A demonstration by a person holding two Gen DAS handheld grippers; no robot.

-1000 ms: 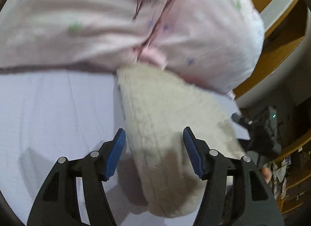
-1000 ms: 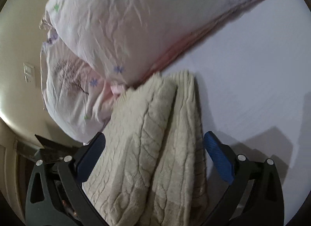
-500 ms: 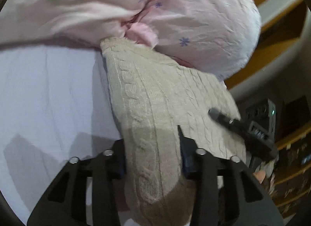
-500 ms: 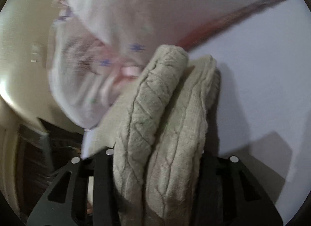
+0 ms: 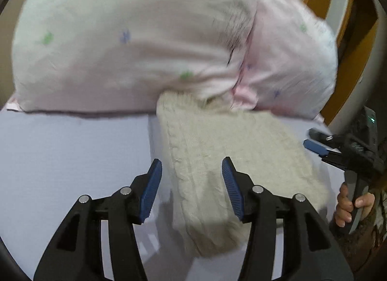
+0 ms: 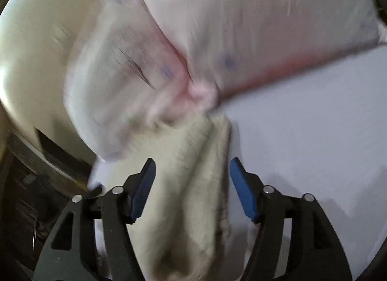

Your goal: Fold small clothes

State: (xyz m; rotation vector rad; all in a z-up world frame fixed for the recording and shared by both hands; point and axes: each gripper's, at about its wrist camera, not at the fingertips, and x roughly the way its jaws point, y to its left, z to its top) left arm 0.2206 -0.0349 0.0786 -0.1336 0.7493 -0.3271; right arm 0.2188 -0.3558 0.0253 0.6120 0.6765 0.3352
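Note:
A folded cream cable-knit garment (image 5: 217, 160) lies on the pale lilac bed sheet (image 5: 72, 155), its far end pushed against the pink pillows. My left gripper (image 5: 191, 184) is open, its blue pads on either side of the near end of the garment. In the right wrist view the same garment (image 6: 193, 184) runs between the open pads of my right gripper (image 6: 192, 184). The right gripper also shows in the left wrist view (image 5: 343, 150) at the right edge, held by a hand.
Two pink flowered pillows (image 5: 145, 39) fill the back of the bed; they also show in the right wrist view (image 6: 241, 26). A wooden headboard (image 5: 350, 58) stands at the far right. A cream wall (image 6: 31, 51) and the bed's edge lie to the left.
Both grippers were shut on the garment half a second ago. Now both have opened and let it go, and it lies on the sheet against the pillows.

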